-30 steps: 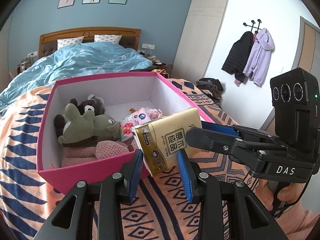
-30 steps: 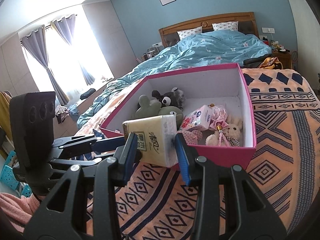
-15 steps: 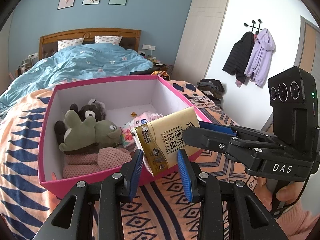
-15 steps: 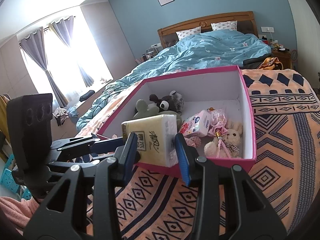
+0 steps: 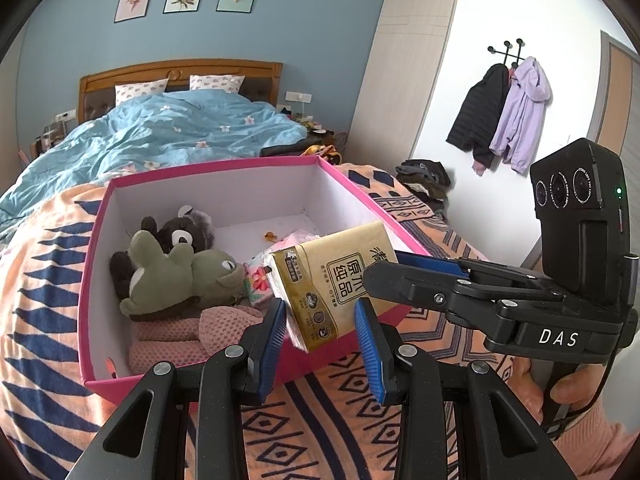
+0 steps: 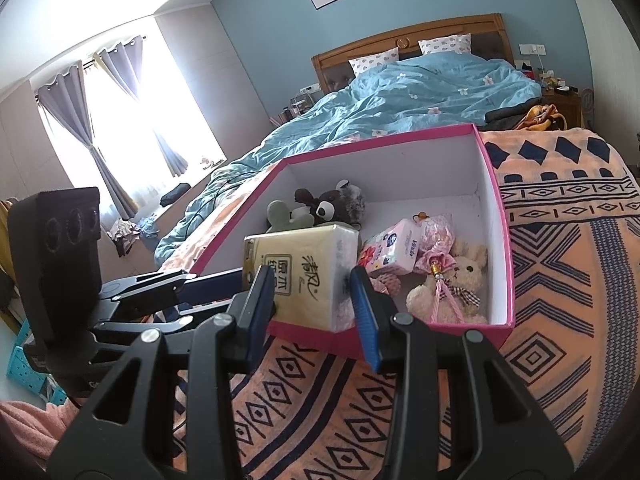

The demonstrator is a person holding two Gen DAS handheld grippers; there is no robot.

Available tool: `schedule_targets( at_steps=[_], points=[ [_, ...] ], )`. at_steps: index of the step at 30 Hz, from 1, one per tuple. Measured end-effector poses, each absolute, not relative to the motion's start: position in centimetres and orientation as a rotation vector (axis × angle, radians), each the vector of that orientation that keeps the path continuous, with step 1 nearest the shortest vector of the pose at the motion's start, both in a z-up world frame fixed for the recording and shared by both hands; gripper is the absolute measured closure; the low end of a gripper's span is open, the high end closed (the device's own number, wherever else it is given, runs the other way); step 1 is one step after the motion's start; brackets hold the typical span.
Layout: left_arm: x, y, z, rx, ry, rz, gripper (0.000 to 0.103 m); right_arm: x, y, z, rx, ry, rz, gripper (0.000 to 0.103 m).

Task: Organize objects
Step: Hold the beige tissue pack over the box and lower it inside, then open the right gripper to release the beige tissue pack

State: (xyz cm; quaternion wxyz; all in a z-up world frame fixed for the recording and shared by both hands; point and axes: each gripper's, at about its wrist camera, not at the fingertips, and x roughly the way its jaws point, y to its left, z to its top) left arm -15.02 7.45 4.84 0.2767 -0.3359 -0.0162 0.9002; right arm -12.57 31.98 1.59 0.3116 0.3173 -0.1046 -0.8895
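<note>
Both the left gripper point(image 5: 320, 344) and right gripper point(image 6: 312, 308) clamp one tissue pack point(image 5: 336, 280) above the pink box's point(image 5: 180, 376) near rim; uneven release risks it falling outside.

Tissue pack point(image 5: 336, 284) above box's near rim point(image 5: 320, 356); plush toys point(image 5: 176, 276) inside, bed point(image 5: 168, 132) behind.

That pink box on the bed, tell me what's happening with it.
A person with a gripper in each hand is tidying things into the pink box. Both the left gripper and the right gripper are clamped on one yellow tissue pack, held above the box's near edge. Inside already lie plush toys, a pink tissue pack and a cream bunny.
</note>
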Motion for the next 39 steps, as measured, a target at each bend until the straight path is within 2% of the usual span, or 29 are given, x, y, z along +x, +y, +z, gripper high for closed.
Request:
schedule_targets(
  at_steps=[22,39],
  points=[
    [-17.1,7.1,4.0,-0.955,-0.047,2.441,0.068,-14.7,31.8,0.9,0.88,-0.352,-2.307,0.061],
    [-18.3,6.9,2.7,-1.023,-0.065,2.428,0.068,-15.9,31.0,0.1,0.935,-0.331,-2.333,0.061]
  ],
)
